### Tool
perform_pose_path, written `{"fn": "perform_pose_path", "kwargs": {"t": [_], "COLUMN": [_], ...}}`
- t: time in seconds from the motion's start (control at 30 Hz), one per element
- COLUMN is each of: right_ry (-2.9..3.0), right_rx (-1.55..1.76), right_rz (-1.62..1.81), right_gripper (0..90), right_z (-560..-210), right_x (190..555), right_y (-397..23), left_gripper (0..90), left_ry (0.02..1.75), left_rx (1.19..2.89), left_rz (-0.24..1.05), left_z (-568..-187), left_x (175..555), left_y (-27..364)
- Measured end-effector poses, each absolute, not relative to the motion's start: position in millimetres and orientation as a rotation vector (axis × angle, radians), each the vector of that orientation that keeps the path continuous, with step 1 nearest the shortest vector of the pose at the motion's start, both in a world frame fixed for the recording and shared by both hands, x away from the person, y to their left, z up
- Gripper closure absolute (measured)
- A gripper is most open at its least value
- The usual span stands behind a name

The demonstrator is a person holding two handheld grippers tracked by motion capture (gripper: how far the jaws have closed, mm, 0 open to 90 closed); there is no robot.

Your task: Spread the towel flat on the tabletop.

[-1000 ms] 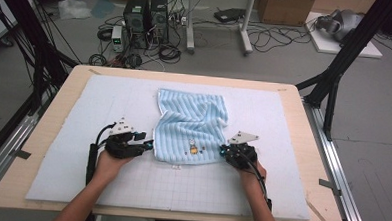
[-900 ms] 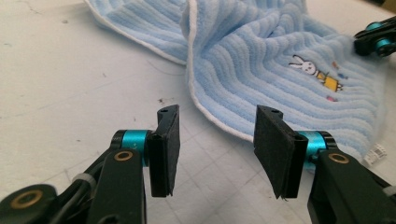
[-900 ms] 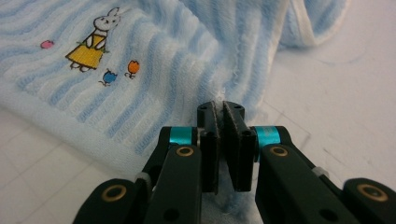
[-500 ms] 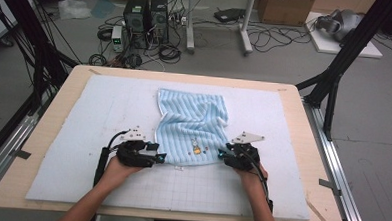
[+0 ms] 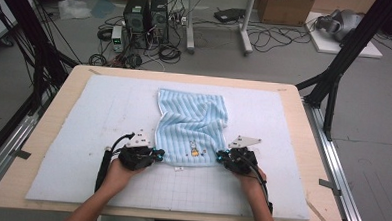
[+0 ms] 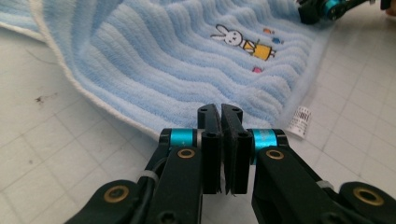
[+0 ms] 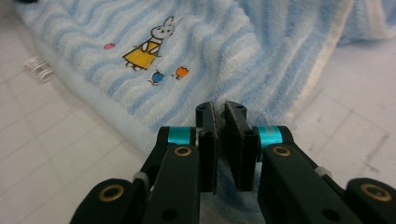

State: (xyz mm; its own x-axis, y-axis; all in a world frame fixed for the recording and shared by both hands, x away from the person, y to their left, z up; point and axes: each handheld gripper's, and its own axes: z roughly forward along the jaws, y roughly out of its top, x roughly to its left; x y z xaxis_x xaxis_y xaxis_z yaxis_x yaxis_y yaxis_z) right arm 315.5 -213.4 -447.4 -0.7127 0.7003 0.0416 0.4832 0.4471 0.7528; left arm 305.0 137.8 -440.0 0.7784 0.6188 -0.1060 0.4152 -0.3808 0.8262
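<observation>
- Towel [image 5: 192, 128]: light blue, striped, lying rumpled on the pale gridded mat [image 5: 83, 115] that covers the wooden table [image 5: 59, 92]. Its far part is bunched into folds; its near edge lies flatter.
- Rabbit embroidery [image 5: 194, 151]: sits close to the towel's near edge, roughly midway between the two grippers.
- White care label [image 6: 300, 120]: sticks out from the towel's near edge onto the mat, just beside the left gripper.
- Left gripper [image 5: 158, 153]: at the towel's near left corner, held in the person's left hand [image 5: 119, 169]. Jaws have just been closing and now stand together. In the left gripper view [image 6: 220, 109] the tips meet at the towel's hem; whether cloth is pinched between them cannot be told.
- Right gripper [image 5: 220, 155]: at the towel's near right corner, held in the right hand [image 5: 250, 177]. Jaws have just been closing. In the right gripper view [image 7: 220, 108] blue cloth shows in the narrow slit between them, so the pads grip the towel's edge.
- Both grippers lie low against the mat, either side of the towel's near edge, well apart.
</observation>
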Motion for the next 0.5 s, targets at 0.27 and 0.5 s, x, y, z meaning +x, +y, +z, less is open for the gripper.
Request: {"fn": "perform_pose_path", "kwargs": {"t": [0.27,0.5], "right_ry": [2.439,2.421], "right_rx": [1.001,0.994], "right_rz": [1.139,1.142], "right_gripper": [83.2,83.2], "right_z": [-445,-442], "right_x": [301,283], "right_y": [-204,-203], "left_gripper": [86.2,86.2], "left_ry": [0.774,0.765], "left_rx": [1.984,1.969], "left_rz": [0.221,0.198], "left_z": [-440,-439], "left_x": [290,275], "left_y": [153,154]}}
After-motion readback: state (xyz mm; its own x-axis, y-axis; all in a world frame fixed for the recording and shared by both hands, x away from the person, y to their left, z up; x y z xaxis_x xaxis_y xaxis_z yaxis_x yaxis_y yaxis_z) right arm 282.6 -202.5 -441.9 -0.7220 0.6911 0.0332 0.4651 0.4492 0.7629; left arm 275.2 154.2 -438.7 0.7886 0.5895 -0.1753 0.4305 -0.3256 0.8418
